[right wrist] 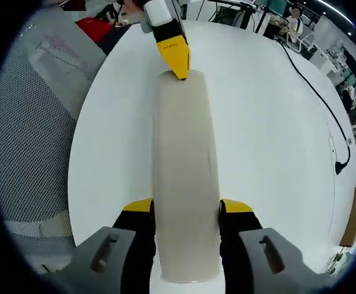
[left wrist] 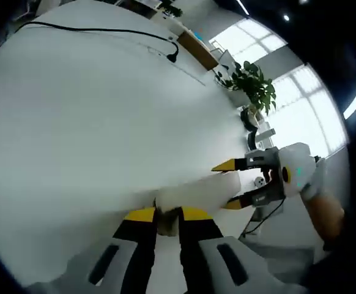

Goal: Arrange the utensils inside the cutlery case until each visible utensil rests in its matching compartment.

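The long, translucent white plastic cutlery case (right wrist: pixel 185 177) runs up the frame's centre above the white surface (right wrist: pixel 270 122), right gripper (right wrist: pixel 185 211) clamping its near end, left gripper (left wrist: pixel 167 215) pinching the far end. Keep both grips level and lower together.

You have no readable text in either view. The yellow jaw tip (right wrist: pixel 174 54) at the top of the right gripper view carries a small dark marking, perhaps a brand word, but it is too small to make out.
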`<state>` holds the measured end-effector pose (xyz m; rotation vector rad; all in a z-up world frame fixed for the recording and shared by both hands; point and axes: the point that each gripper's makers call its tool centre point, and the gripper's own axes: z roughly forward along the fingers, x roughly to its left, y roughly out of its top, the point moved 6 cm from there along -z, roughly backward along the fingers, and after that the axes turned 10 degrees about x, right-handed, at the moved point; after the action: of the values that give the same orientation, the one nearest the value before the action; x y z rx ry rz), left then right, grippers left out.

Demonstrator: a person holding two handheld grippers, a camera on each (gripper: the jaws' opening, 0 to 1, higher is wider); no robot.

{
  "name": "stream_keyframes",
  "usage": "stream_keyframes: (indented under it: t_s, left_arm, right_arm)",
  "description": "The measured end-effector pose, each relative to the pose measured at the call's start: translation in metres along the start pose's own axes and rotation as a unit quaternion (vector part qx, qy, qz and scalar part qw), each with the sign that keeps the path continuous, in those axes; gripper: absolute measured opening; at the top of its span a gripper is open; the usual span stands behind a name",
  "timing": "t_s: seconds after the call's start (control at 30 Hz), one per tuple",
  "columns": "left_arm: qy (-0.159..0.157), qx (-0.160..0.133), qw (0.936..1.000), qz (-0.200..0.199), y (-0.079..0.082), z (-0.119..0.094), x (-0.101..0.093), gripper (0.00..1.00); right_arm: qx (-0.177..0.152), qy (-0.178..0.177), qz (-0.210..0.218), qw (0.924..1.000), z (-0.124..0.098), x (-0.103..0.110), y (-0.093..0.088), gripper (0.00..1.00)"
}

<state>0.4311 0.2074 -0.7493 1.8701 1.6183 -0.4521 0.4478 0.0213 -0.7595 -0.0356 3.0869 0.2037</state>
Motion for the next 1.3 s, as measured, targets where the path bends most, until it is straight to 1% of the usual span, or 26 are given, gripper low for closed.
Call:
stream_keyframes:
  t_s: [0.03, 0.27, 0.33, 0.47, 0.57, 0.63, 0.67, 0.7, 0.73, 0.77, 0.87, 0.93, 1.0, 1.13, 1.17, 1.2, 1.23, 1.27, 1.3]
  left_arm:
    - [0.004, 0.0, 1.0, 0.004, 0.0, 0.001, -0.001, 0.13]
    - [0.007, 0.0, 0.9999, 0.008, -0.001, 0.003, -0.004, 0.13]
    - [0.009, 0.006, 0.9999, 0.01, -0.002, 0.002, -0.005, 0.13]
    - [0.016, 0.009, 0.9997, 0.017, -0.004, 0.001, -0.006, 0.14]
    - [0.021, 0.011, 0.9996, 0.016, -0.003, 0.001, -0.005, 0.14]
    - [0.033, 0.018, 0.9988, 0.03, -0.004, 0.0, -0.004, 0.15]
    - [0.07, 0.021, 0.9957, 0.056, -0.003, -0.001, 0.002, 0.11]
    - [0.078, 0.029, 0.9922, 0.093, -0.003, 0.0, 0.003, 0.12]
    - [0.069, 0.019, 0.993, 0.094, -0.002, 0.0, 0.001, 0.11]
    - [0.071, 0.021, 0.994, 0.081, -0.003, 0.0, 0.001, 0.11]
    - [0.064, 0.021, 0.9942, 0.083, -0.002, 0.004, 0.005, 0.13]
    - [0.061, 0.02, 0.9951, 0.075, 0.0, 0.005, 0.007, 0.14]
    - [0.061, 0.016, 0.9956, 0.07, 0.002, 0.006, 0.008, 0.14]
    - [0.054, 0.029, 0.9967, 0.054, 0.005, 0.006, 0.011, 0.12]
    - [0.054, 0.031, 0.9965, 0.056, 0.005, 0.006, 0.01, 0.12]
    - [0.064, 0.032, 0.9957, 0.058, 0.006, 0.008, 0.013, 0.11]
    - [0.059, 0.031, 0.9961, 0.058, 0.006, 0.009, 0.01, 0.11]
    - [0.058, 0.036, 0.9967, 0.045, 0.007, 0.009, 0.01, 0.11]
    - [0.059, 0.038, 0.9963, 0.05, 0.008, 0.009, 0.01, 0.1]
  right_arm:
    - [0.001, 0.002, -0.001, 1.0, 0.0, 0.0, 0.0, 0.39]
    - [0.003, 0.018, 0.007, 0.9998, 0.004, 0.0, -0.005, 0.39]
    - [0.007, 0.019, 0.0, 0.9998, 0.005, 0.001, -0.005, 0.39]
    - [0.008, 0.021, -0.006, 0.9997, 0.006, 0.001, -0.003, 0.39]
    - [0.02, 0.023, -0.012, 0.9995, 0.009, 0.001, -0.002, 0.39]
    - [0.022, 0.021, -0.017, 0.9994, 0.009, 0.001, -0.002, 0.39]
    - [0.023, 0.02, -0.018, 0.9994, 0.009, 0.001, -0.002, 0.39]
    - [0.023, 0.02, -0.019, 0.9993, 0.009, 0.002, -0.002, 0.39]
    - [0.024, 0.02, -0.02, 0.9993, 0.009, 0.002, -0.001, 0.39]
    - [0.026, 0.02, -0.018, 0.9993, 0.008, 0.002, -0.002, 0.39]
    - [0.025, 0.023, -0.017, 0.9993, 0.01, 0.001, -0.002, 0.39]
    - [0.024, 0.027, -0.014, 0.9993, 0.01, 0.0, -0.002, 0.39]
    - [0.023, 0.041, 0.0, 0.9989, 0.012, 0.0, -0.003, 0.39]
    - [0.025, 0.044, -0.009, 0.9987, 0.012, 0.0, -0.003, 0.38]
    - [0.024, 0.044, -0.01, 0.9987, 0.012, 0.0, -0.003, 0.38]
    - [0.023, 0.043, -0.008, 0.9988, 0.012, 0.0, -0.003, 0.38]
    - [0.022, 0.046, -0.003, 0.9987, 0.012, 0.0, -0.003, 0.38]
    - [0.021, 0.047, -0.005, 0.9987, 0.012, -0.001, -0.003, 0.39]
    - [0.02, 0.048, -0.003, 0.9987, 0.012, -0.001, -0.003, 0.39]
